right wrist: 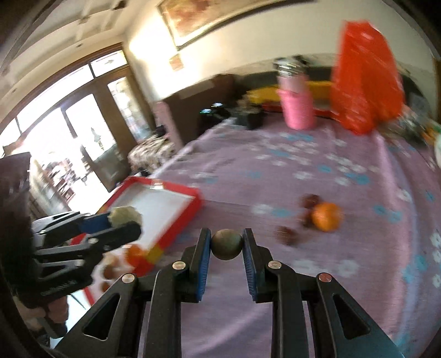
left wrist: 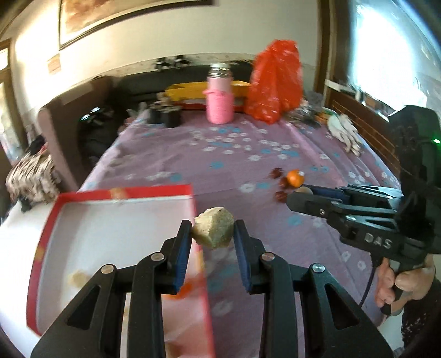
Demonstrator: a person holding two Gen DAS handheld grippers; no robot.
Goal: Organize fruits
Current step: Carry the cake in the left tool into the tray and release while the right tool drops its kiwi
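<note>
Over the purple flowered surface (left wrist: pixel 248 154) both tools carry fruit, left tool (left wrist: pixel 212 230) pinching a pale lump (left wrist: pixel 213 228), right tool (right wrist: pixel 226 243) a dull round fruit (right wrist: pixel 226 243); next, I'd guess, release into the red-rimmed box (left wrist: pixel 82 194).

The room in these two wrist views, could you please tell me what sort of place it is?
Most likely a lived-in home room, not a lab: a table under a purple floral cloth, a dark sofa against the wall behind it, a framed picture above, and glazed wooden doors letting in daylight.
</note>
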